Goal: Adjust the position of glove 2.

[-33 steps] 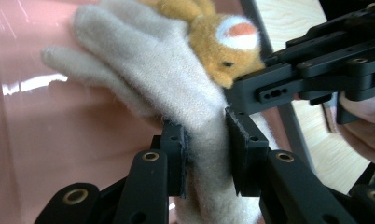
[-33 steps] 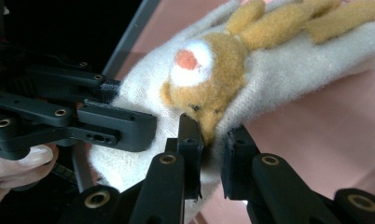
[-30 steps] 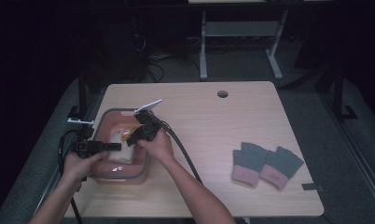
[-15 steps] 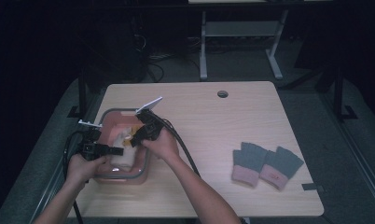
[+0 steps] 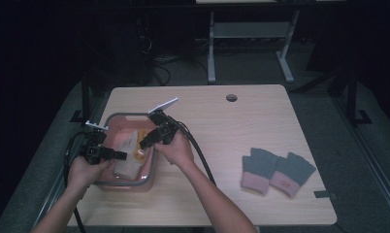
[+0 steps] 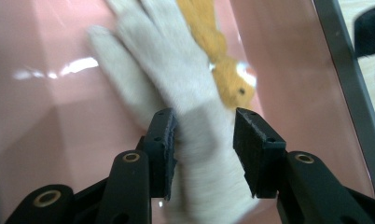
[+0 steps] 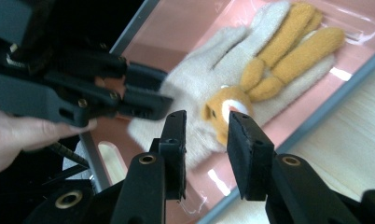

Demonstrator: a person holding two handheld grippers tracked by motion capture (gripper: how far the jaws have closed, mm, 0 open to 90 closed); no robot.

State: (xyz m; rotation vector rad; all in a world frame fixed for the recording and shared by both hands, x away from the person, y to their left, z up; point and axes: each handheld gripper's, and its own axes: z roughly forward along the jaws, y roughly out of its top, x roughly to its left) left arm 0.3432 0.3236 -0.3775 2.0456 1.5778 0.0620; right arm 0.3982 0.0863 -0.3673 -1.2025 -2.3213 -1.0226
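1. Left claw [image 6: 202, 142] hangs over the cuff end of the cream glove [image 6: 176, 88] in the pink bin [image 5: 116, 127]. Its jaws have just been opening; in the left gripper view the cuff lies between the pads, and I see daylight on the right pad's side, so I judge this claw spread, not pinching.

2. Right claw [image 7: 205, 133] stands spread above the glove's palm, jaws astride the orange animal patch [image 7: 225, 108], touching nothing that I can see. Its jaws have also just been opening.

3. Location of the work piece: the cream glove, with orange fingers [image 7: 295, 49], lies flat on the bin floor, fingers toward the bin's far wall in the right gripper view. The bin sits at the left of the bench [image 5: 261, 116].

4. A pair of grey-and-pink fingerless gloves [image 5: 276, 171] lies well apart at the right of the bench, untouched.

5. Risks, in my judgement:
   - The two claws sit close together over one small item; if I advance either, the jaws could knock together.
   - Closing the left claw on the cuff alone may drag the glove along the smooth bin floor rather than lift it.
   - The grey bin rim [image 7: 316, 112] lies near the right claw; a low sideways move could catch it and shift the bin.
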